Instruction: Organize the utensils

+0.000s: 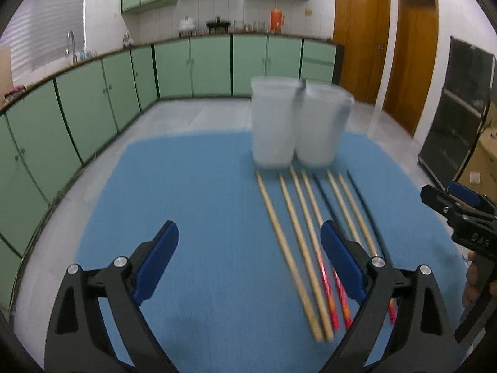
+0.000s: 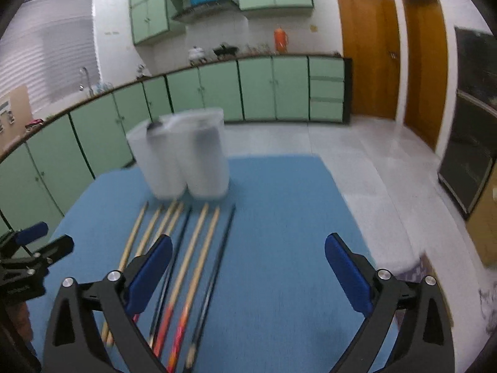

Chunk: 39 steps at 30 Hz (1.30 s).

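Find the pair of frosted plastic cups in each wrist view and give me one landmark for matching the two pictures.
Left wrist view: the frosted plastic cups stand right of centre at the far edge of the blue mat, just beyond the tips of the chopsticks.
Right wrist view: the cups stand left of centre at the mat's far edge, beyond the same chopsticks.
Shared landmark: the orange jug on the far counter.

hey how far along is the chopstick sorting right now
Barely started. One dark utensil already stands in the translucent holder. Nothing is in hand: the left gripper and right gripper are both open and empty above the blue mat. The chopsticks, eight by my count, lie in a row waiting.
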Tool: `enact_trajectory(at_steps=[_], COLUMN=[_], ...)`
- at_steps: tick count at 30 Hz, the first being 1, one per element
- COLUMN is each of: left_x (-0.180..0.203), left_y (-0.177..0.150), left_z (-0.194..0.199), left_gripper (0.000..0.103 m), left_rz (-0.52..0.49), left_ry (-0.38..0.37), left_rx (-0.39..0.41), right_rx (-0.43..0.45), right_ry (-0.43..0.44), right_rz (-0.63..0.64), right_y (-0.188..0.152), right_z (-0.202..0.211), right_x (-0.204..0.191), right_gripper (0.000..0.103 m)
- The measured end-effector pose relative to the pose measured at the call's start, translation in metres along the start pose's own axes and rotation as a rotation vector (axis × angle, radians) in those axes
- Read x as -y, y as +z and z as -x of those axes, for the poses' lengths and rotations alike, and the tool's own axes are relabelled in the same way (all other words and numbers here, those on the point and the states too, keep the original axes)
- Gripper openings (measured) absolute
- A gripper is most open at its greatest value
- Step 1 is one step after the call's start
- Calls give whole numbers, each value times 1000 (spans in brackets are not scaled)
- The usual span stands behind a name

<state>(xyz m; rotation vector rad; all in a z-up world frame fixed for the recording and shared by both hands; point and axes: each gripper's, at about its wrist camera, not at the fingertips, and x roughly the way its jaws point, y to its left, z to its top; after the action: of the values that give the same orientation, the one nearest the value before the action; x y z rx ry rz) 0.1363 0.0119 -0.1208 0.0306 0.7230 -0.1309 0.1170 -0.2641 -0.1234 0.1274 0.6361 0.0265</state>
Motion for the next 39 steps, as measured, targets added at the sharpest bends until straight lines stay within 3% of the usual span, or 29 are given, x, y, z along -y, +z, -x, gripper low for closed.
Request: enact_trajectory(at_steps=[4,8,12,21,30,35,39], left_x=[3,1,1,17,18,28,24], left_y=[-26,-45,-49,-37,-33,-34,-32], left_z=[0,0,-5,-27,-49,-55,-55], left_gripper=[90,90,90,81,74,74,54], left_rz=[3,18,22,22,64,22,41], left_ry=[16,26,26,1,7,39,52], left_rx=[-55,-85,-103,-147,-203,-219,-217], right_rx=[-83,-138,-193,-267,-269,-265,-264], right_ry=[-15,-41,20,59,55,46,47], right_rz=[-40,7,22,48,71,86,109], right_y=[-27,-47,-51,-52,-51,-51,-51], right_z=[9,7,-4,-28,-31,-31,-31], right_x=[4,-1,-14,-30,-29,-32,-36], right_gripper=[88,62,44,32,28,26,17])
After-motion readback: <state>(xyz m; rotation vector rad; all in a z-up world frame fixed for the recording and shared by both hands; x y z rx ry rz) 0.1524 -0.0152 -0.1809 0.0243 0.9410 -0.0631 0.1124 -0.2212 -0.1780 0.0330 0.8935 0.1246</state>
